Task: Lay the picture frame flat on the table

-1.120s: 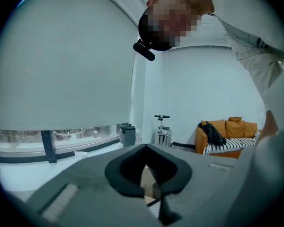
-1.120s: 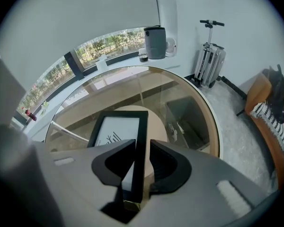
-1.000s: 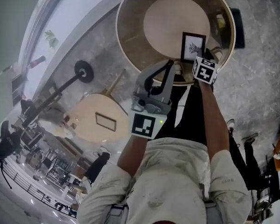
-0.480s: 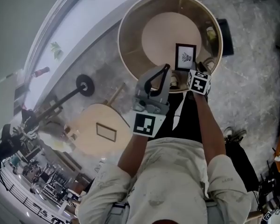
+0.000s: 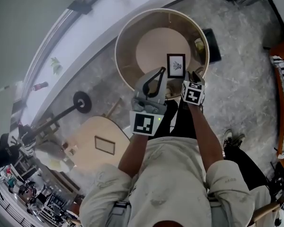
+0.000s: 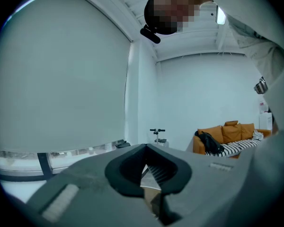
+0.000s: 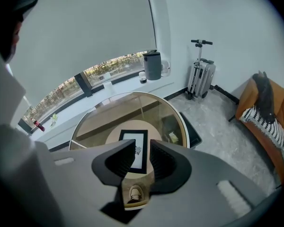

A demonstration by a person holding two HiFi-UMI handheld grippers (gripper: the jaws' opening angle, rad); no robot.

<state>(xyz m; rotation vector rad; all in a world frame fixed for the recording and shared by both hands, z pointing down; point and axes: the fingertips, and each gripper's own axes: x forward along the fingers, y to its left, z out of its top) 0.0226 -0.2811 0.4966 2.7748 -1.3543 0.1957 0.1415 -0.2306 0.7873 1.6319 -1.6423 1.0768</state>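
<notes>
The picture frame (image 5: 176,65) (image 7: 136,148) lies flat, face up, on the round glass worktop (image 5: 132,41) (image 7: 99,117), towards its near right side. The right gripper (image 5: 194,77) (image 7: 142,141) hangs just above the frame's near edge with its jaws a narrow gap apart and nothing between them. The left gripper (image 5: 160,71) (image 6: 145,146) sits left of the frame, tilted up towards the room, its jaw tips together and holding nothing.
</notes>
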